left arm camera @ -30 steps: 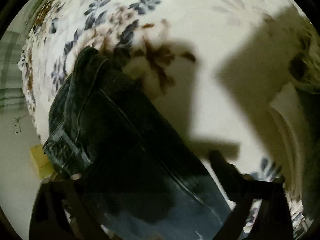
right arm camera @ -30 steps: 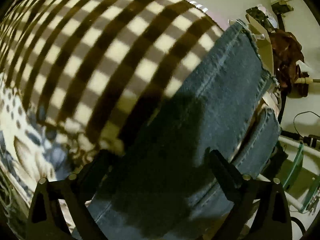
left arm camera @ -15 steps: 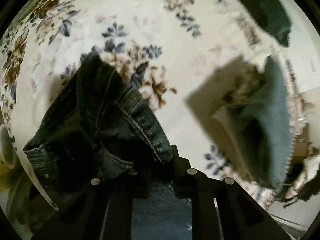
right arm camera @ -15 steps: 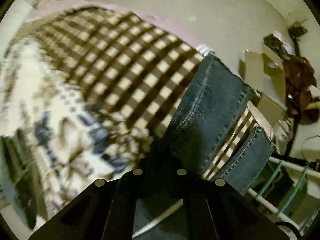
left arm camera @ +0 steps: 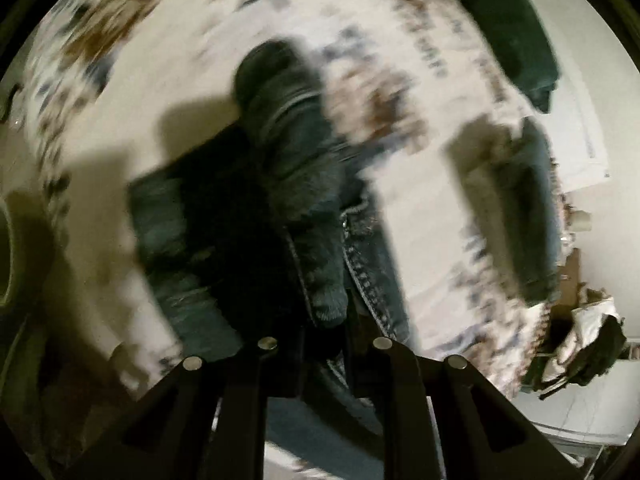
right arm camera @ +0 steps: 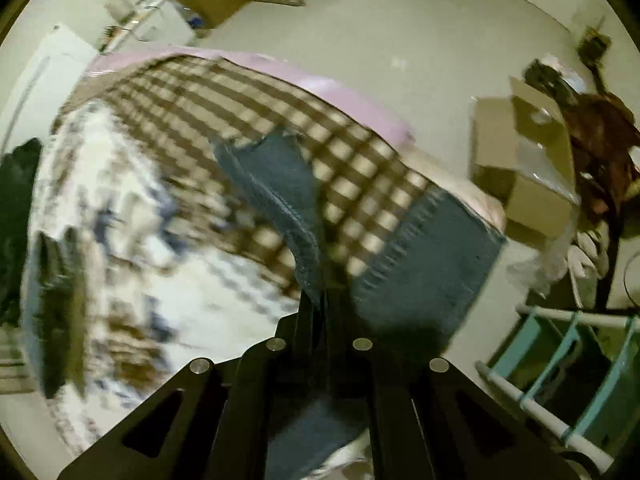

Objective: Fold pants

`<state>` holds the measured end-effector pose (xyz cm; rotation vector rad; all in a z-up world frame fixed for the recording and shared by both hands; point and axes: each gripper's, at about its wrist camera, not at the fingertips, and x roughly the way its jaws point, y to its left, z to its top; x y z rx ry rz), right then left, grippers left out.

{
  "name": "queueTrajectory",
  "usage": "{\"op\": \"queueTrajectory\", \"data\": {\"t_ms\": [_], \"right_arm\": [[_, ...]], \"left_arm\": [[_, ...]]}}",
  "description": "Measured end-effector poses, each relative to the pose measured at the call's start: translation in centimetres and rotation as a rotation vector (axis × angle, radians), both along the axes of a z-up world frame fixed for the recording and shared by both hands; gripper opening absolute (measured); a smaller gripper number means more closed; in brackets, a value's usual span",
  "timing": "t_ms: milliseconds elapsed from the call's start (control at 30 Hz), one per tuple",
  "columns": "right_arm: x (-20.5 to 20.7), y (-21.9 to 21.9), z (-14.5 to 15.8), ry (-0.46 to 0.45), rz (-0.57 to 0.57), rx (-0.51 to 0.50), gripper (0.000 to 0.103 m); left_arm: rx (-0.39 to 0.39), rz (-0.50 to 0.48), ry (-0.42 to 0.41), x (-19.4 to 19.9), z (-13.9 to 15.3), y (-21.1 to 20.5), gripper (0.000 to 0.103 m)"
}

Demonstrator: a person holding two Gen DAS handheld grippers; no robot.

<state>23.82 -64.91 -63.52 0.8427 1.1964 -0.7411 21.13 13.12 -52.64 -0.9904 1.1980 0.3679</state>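
Note:
Blue jeans lie on a bed. In the left wrist view their waistband end (left arm camera: 296,184) is bunched and lifted above the floral bedspread (left arm camera: 420,208). My left gripper (left arm camera: 324,328) is shut on the denim near the waist. In the right wrist view two jean legs (right arm camera: 280,204) hang down over the checked blanket (right arm camera: 240,104). My right gripper (right arm camera: 324,300) is shut on the leg fabric. Both views are blurred by motion.
A dark green garment (left arm camera: 512,28) lies at the far corner of the bed. Cardboard boxes (right arm camera: 524,172) stand on the floor to the right of the bed. A white and teal rack (right arm camera: 560,376) stands at the lower right.
Both grippers have shut on the jeans and lifted them. Both cameras have risen, and more of the bed and floor shows.

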Motion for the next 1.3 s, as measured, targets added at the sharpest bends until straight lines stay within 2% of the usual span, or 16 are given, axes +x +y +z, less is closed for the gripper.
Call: {"op": "queueTrajectory", "data": {"t_ms": [167,333,400,467,533,600,633,667,833,1033,1100,1167,1200,1233,1267,1300], "right_arm": [[-5.6,0.0,-4.6,0.055,-0.045,0.003,0.004],[-9.0,-0.4,-7.9,0.1,-0.073,0.066,0.005],[-10.7,-1.1,-9.2,0.123,-0.118,0.112,0.016],[-12.4,-1.8,-9.9,0.123,-0.155,0.168,0.056],[-14.0,-2.6,-9.0,0.097,-0.18,0.167,0.064],[-15.0,-3.7,-7.9,0.069,-0.209,0.152,0.064],[-15.3,-4.3,-7.4,0.049,-0.225,0.145,0.064],[-15.5,-5.2,-7.0,0.031,-0.245,0.133,0.064],[-13.1,-9.3,-6.8,-0.002,-0.242,0.088,0.064],[-6.9,-13.2,-7.6,0.053,-0.069,-0.067,0.064],[-4.8,-14.5,-8.9,0.072,0.001,-0.052,0.064],[-3.2,-15.5,-11.1,0.108,0.045,0.014,0.063],[-2.8,-15.8,-11.9,0.107,0.051,0.04,0.059],[-2.4,-15.8,-11.7,0.102,0.063,0.008,0.045],[-1.9,-15.7,-11.3,0.096,0.086,-0.025,0.01],[-1.2,-15.5,-10.5,0.112,0.116,-0.076,0.008]], "left_arm": [[-0.02,0.024,0.1,-3.9,-4.7,0.2,0.012],[-0.02,-0.021,0.142,-5.1,-5.9,0.1,0.016],[-0.001,-0.039,0.162,-4.8,-4.8,-0.2,0.018],[0.031,-0.069,0.168,-4.7,-3.1,-0.7,0.022],[0.065,-0.072,0.172,-4.8,-1.6,-0.9,0.031],[0.113,-0.076,0.164,-5.4,0.0,-0.8,0.042],[0.135,-0.08,0.157,-5.6,0.6,-0.9,0.059],[0.158,-0.085,0.141,-5.6,1.2,-0.9,0.068],[0.25,-0.157,0.091,-3.1,2.7,-3.0,0.07],[0.262,-0.264,0.049,0.9,2.0,-7.9,0.07],[0.27,-0.313,0.027,2.4,1.7,-10.3,0.07],[0.293,-0.369,0.009,3.7,1.5,-13.0,0.07],[0.3,-0.398,0.001,4.4,1.4,-14.3,0.07],[0.303,-0.422,-0.01,4.9,1.3,-15.4,0.07],[0.311,-0.449,-0.017,5.5,1.2,-16.7,0.07],[0.318,-0.474,-0.021,6.0,1.2,-17.8,0.07]]}}
